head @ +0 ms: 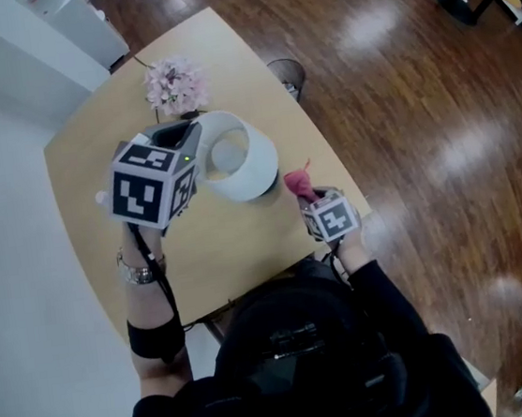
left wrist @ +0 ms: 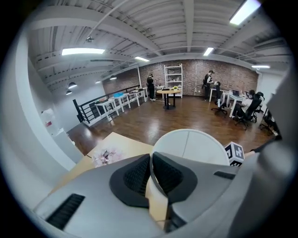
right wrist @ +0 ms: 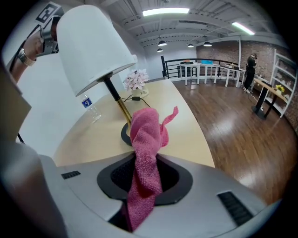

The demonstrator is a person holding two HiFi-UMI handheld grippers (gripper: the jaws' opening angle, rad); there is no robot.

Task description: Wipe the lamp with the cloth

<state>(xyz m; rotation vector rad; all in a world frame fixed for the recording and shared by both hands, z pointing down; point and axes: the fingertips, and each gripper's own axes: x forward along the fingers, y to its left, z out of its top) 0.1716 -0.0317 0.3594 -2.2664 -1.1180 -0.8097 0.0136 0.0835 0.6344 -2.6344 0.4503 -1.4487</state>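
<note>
The lamp's white shade (head: 242,167) stands tilted over the tan table (head: 228,249). My left gripper (head: 200,161) is at the shade's left rim, and in the left gripper view its jaws (left wrist: 150,174) are shut on the thin edge of the shade (left wrist: 195,146). My right gripper (head: 309,202) is to the right of the lamp, shut on a pink cloth (head: 297,185). In the right gripper view the cloth (right wrist: 146,135) sticks up from between the jaws (right wrist: 144,174), just in front of the lamp's brass stem (right wrist: 118,104) and dark base (right wrist: 125,135), under the shade (right wrist: 93,42).
A pot of pink flowers (head: 175,83) stands at the table's far end behind the lamp. A clear bottle (right wrist: 91,108) stands on the table left of the stem. A waste bin (head: 288,74) is on the wood floor beside the table's right edge.
</note>
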